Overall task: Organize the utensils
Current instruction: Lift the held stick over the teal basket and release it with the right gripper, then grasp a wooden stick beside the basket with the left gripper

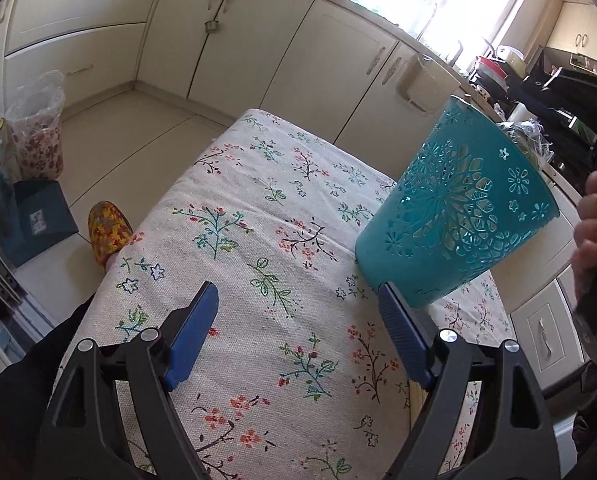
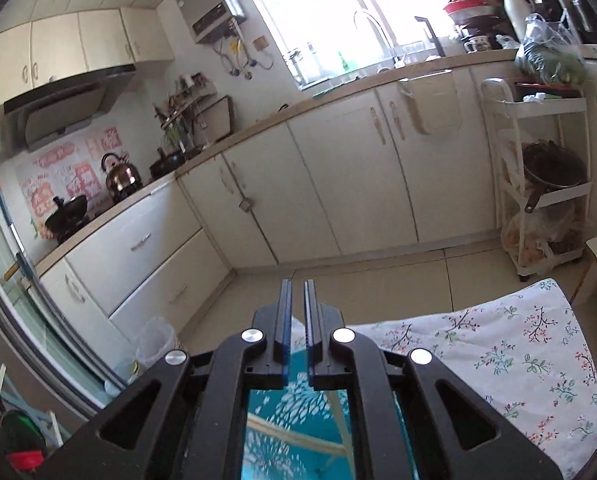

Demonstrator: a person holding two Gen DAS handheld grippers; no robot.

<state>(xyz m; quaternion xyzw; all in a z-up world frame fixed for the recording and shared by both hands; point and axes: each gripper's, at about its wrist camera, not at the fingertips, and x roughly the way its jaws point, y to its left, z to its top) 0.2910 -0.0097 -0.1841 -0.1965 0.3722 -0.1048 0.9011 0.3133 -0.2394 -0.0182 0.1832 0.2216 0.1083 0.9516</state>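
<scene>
A teal perforated plastic utensil holder [image 1: 458, 216] hangs tilted in the air above the right part of the floral tablecloth [image 1: 258, 240]. My right gripper [image 2: 297, 312] is shut on its rim; the teal cup shows below the jaws in the right wrist view [image 2: 294, 420]. My left gripper [image 1: 298, 320] is open and empty, low over the cloth, its right finger [image 1: 402, 340] just under the holder's base. No utensils are visible.
A hand [image 1: 594, 232] holds the right gripper at the right edge. A patterned slipper [image 1: 108, 232], a blue bag [image 1: 38, 220] and a lined bin [image 1: 38, 136] sit on the floor at left. Cabinets [image 2: 338, 184] and a white trolley [image 2: 538, 184] stand beyond.
</scene>
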